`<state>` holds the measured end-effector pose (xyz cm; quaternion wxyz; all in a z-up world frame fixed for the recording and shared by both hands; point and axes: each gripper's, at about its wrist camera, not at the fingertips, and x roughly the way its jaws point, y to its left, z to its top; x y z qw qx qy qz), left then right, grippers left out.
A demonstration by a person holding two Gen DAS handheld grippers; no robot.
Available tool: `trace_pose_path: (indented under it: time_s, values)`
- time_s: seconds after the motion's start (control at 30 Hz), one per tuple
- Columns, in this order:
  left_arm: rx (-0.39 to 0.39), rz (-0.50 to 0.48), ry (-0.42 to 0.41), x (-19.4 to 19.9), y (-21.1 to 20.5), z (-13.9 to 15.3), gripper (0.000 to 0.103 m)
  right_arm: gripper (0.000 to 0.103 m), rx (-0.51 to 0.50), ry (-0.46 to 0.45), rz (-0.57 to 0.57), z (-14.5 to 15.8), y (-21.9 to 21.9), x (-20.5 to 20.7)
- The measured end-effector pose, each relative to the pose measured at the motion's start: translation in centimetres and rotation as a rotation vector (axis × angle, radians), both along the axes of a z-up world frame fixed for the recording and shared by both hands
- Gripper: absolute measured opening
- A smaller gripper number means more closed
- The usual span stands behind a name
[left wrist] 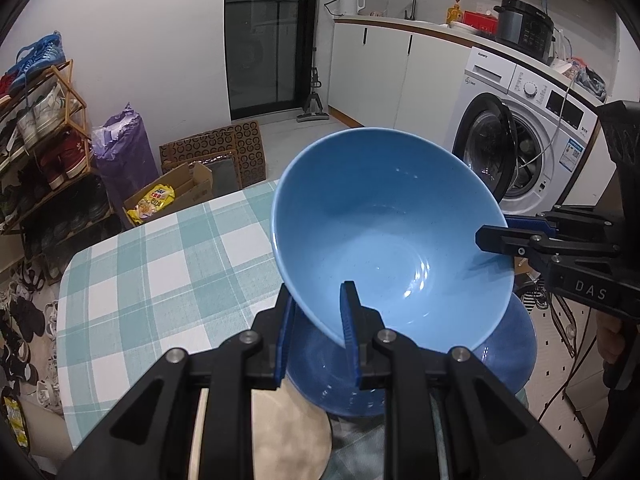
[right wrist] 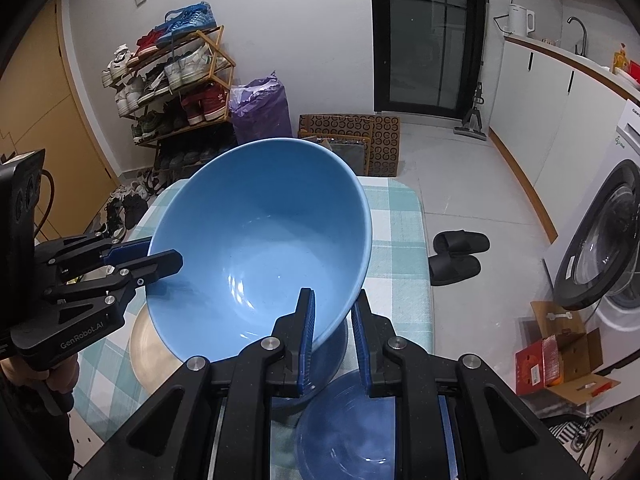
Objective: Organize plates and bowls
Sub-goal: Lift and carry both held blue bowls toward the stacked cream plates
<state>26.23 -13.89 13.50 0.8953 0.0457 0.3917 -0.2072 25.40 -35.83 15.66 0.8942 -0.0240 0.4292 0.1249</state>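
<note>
We had both claws, left claw (left wrist: 318, 332) and right claw (right wrist: 332, 338), clamped on the light blue bowl's (left wrist: 384, 232) rim above the checked-cloth bench (left wrist: 160, 272); washing machine (left wrist: 532, 140) right, shoe rack (right wrist: 176, 80) far left.

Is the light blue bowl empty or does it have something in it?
Empty. The light blue bowl shows a bare, glossy inside down to the bottom in both wrist views, with only light reflections.

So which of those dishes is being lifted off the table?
The light blue bowl, tilted and clamped at its rim by both grippers; the dark blue dish and beige plate lie below it.
</note>
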Motion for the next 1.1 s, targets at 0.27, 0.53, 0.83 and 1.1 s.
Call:
trace_pose_path:
  time_s: [0.27,0.53,0.83,1.1]
  values:
    - [0.005,0.007,0.013,-0.9,0.7,-1.2,0.021,0.019,0.001,0.025,0.015,-1.6,0.9,-0.5]
    - [0.001,0.013,0.044,-1.1,1.3,-2.9,0.021,0.019,-0.004,0.054,0.027,-3.6,1.8,-0.7]
    - [0.006,0.016,0.067,-1.2,1.2,-4.2,0.021,0.019,-0.009,0.080,0.028,-5.3,2.2,-0.6]
    - [0.008,0.018,0.092,-0.8,1.2,-5.5,0.021,0.019,-0.012,0.105,0.026,-6.6,2.7,-0.3]
